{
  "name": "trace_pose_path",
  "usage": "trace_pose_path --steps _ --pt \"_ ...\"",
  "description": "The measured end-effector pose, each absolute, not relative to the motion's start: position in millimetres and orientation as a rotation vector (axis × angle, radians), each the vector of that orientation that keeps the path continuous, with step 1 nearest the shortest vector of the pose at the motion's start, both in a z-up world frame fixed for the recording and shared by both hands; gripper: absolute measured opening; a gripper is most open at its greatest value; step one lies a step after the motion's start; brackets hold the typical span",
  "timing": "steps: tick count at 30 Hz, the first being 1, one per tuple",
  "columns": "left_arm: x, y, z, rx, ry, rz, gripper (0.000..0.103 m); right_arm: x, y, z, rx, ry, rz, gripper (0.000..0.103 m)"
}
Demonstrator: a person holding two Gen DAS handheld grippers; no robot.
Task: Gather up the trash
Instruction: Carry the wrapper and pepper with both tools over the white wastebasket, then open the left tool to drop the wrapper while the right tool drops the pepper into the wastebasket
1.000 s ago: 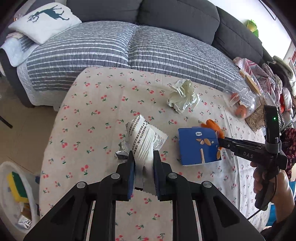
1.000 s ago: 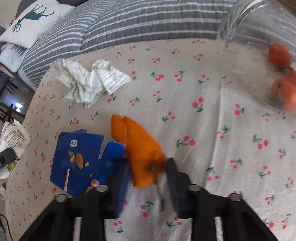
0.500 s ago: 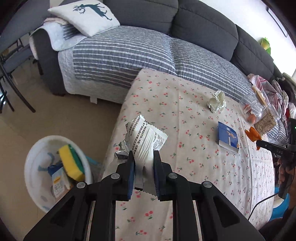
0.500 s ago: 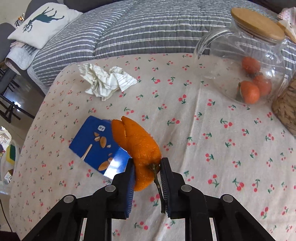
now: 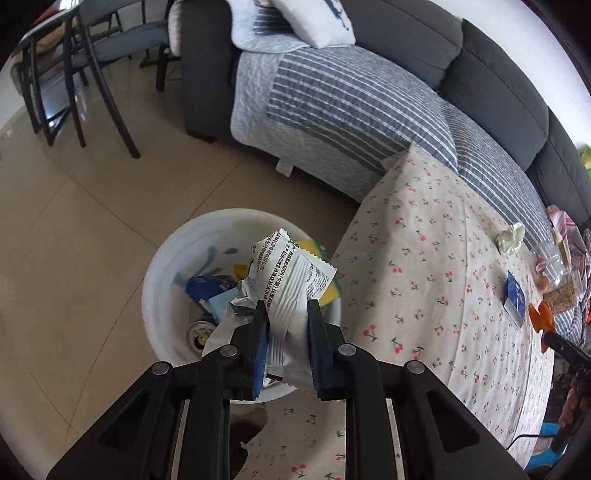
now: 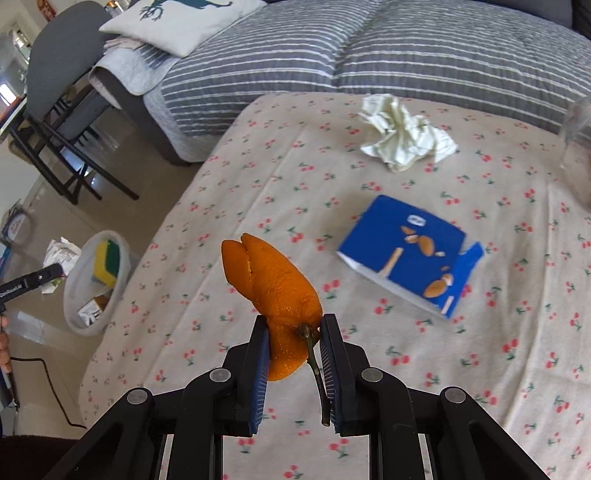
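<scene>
Left gripper (image 5: 283, 321) is clamped on a crumpled silver snack wrapper (image 5: 291, 273) with black print, and holds it in the air right above the white trash bin (image 5: 159, 295), which stands on the tiled floor just beside the counter (image 5: 424, 295). Inside the bin lie a yellow and green sponge (image 6: 106, 263), blue packaging and other scraps.

Right gripper (image 6: 293, 334) is closed around an orange peel (image 6: 271, 284), stem end pinched between the pads, the peel rising upright over the counter's cherry-print cloth, well apart from the bin. From the left wrist view this peel (image 5: 540, 318) shows small at the counter's far side from the bin.

On the counter, farther from the bin than the peel, a flattened blue carton (image 6: 410, 254) printed with almonds lies on the cloth. Beyond the carton, near the counter's edge next to the sofa (image 6: 369, 55), sits a crumpled white paper (image 6: 404, 133). A glass jar (image 5: 552, 264) stands at the end of the counter farthest from the bin. A white pillow (image 6: 177, 18) with a deer print rests on the sofa's striped cover.
</scene>
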State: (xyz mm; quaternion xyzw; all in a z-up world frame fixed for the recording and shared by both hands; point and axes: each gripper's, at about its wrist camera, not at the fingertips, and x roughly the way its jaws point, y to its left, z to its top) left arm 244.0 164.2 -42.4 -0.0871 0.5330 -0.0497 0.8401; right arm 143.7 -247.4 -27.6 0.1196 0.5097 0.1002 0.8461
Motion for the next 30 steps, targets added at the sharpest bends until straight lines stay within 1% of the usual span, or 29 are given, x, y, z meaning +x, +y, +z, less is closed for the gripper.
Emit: trace_pose_path --steps 4,6,7,8,9,10,12,14,17,19,25,30 --pt "248 188 -59 -0.192 1.139 -0.068 0.022 146 -210 -31 0.208 1.077 0.26 0.024" --pt "249 197 -65 -0.189 1.135 -0.062 0.027 150 -194 -35 0.204 1.079 0.267 0.024" --pt "251 200 -67 -0.191 1.137 -0.064 0.037 151 -185 -37 0.206 1.074 0.268 0.024" --pt "251 204 -69 -0.194 1.146 -0.059 0.052 152 -177 -39 0.215 1.069 0.277 0.024" --pt "252 208 -71 -0.199 1.152 -0.05 0.06 152 -170 -41 0.228 1.068 0.287 0.024" --pt "250 212 -71 -0.202 1.151 -0.035 0.071 154 -161 -43 0.241 1.067 0.297 0.024" --pt "246 219 -70 -0.205 1.147 -0.01 0.074 158 -143 -45 0.255 1.067 0.321 0.024" --pt "242 226 -68 -0.205 1.157 0.017 0.082 162 -123 -45 0.252 1.066 0.342 0.024" --pt "232 238 -66 -0.171 1.181 0.07 0.088 169 -91 -44 0.232 1.065 0.378 0.024" --pt "224 242 -64 -0.121 1.172 0.087 0.089 175 -68 -44 0.222 1.067 0.405 0.024" --pt "211 254 -66 0.01 1.154 0.111 0.09 194 -7 -49 0.199 1.072 0.467 0.024" --pt "208 265 -70 0.013 1.163 0.115 0.091 209 33 -59 0.175 1.089 0.492 0.024"
